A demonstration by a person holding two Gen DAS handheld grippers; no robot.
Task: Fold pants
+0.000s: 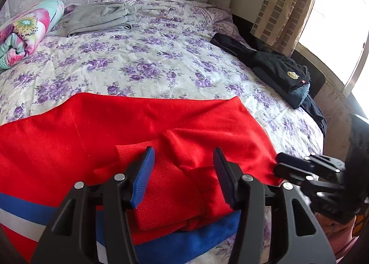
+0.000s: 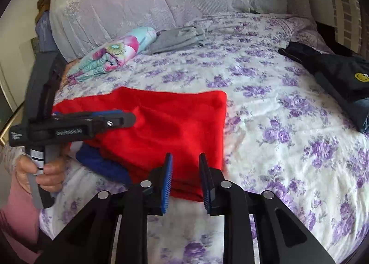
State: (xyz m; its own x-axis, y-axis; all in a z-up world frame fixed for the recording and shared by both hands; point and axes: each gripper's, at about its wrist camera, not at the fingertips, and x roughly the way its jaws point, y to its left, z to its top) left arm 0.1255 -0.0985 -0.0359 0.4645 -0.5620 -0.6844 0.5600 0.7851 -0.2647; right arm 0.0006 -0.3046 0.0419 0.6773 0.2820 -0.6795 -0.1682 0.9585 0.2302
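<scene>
Both grippers' fingers point(image 1: 147, 167) point(image 2: 169, 169) stand apart over the red pants point(image 1: 161, 125), gripping nothing.

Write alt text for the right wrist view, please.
Red pants with a blue stripe lie partly folded on a purple-floral bedspread, the right gripper open just above their near edge. At left, a hand holds the left gripper over the pants; a black garment lies far right.
</scene>
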